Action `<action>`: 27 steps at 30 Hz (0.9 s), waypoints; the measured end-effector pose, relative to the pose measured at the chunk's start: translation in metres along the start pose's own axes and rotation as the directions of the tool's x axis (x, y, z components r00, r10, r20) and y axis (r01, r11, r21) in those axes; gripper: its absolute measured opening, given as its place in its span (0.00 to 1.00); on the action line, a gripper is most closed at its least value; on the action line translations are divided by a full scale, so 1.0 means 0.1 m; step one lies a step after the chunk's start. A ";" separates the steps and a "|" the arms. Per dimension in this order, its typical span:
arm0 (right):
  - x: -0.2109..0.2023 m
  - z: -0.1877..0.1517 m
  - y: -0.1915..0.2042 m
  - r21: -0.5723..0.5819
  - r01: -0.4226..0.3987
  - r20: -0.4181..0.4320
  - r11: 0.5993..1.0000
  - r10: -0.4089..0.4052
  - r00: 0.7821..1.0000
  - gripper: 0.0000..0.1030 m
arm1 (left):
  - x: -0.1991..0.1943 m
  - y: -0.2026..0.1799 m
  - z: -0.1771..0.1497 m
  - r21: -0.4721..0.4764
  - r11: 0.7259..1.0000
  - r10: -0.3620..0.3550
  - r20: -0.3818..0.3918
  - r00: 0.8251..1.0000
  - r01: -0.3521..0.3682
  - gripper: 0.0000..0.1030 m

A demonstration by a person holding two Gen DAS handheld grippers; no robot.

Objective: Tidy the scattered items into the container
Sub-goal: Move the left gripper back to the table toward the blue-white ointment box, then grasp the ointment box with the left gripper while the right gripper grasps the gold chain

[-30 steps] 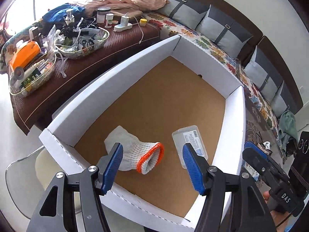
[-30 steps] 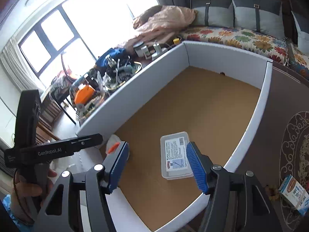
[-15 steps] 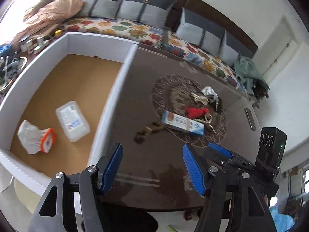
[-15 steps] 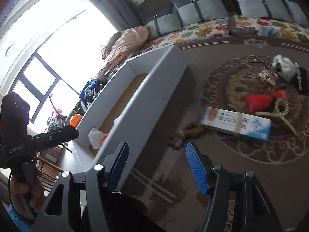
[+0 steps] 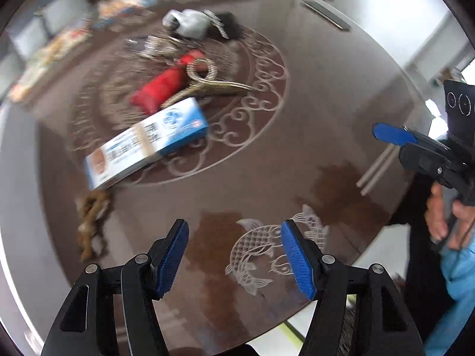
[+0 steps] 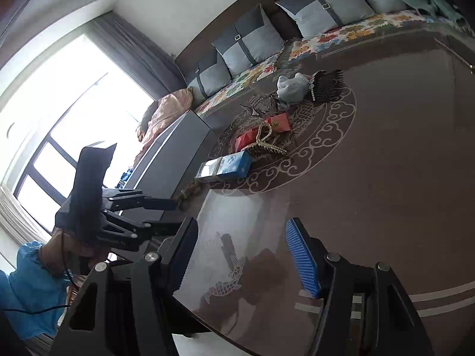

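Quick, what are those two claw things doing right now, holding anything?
Left gripper: open, holding nothing.
Right gripper: open, holding nothing.

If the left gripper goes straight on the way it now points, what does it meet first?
Probably the bare brown table top, near the engraved fish. Nothing lies between the open left gripper and it; the blue-and-white box lies further away, to the left.

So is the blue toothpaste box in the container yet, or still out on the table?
Still out: the toothpaste box lies flat on the brown table, beside the container's wall.
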State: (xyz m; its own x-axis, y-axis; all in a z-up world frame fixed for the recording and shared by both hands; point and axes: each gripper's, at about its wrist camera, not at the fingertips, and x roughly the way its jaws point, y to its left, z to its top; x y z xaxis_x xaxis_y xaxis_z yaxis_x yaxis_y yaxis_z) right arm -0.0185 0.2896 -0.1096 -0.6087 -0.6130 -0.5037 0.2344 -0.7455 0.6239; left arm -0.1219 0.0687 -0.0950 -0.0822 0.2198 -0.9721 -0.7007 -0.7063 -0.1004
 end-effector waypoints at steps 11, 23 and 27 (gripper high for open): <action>0.26 -0.01 0.20 -0.071 -0.064 -0.060 0.995 0.059 0.996 0.61 | 0.22 0.43 0.67 0.181 0.974 0.150 -0.067 0.986 -0.136 0.62; 0.53 -0.13 0.10 -0.011 -0.077 -0.134 0.997 0.075 0.988 0.61 | 0.34 0.66 0.60 0.257 0.959 0.139 -0.052 0.989 -0.121 0.62; 0.54 -0.16 0.10 -0.014 -0.084 -0.146 0.996 0.081 0.986 0.61 | 0.36 0.70 0.63 0.243 0.963 0.128 -0.029 0.991 -0.117 0.63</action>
State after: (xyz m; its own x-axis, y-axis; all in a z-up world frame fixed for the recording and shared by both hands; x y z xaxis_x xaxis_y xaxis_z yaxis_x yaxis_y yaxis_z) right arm -0.0372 0.2445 -0.1398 -0.4708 -0.7028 -0.5333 0.2951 -0.6951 0.6555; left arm -0.2185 0.0697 -0.1237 -0.1509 0.1081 -0.9826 -0.8372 -0.5426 0.0689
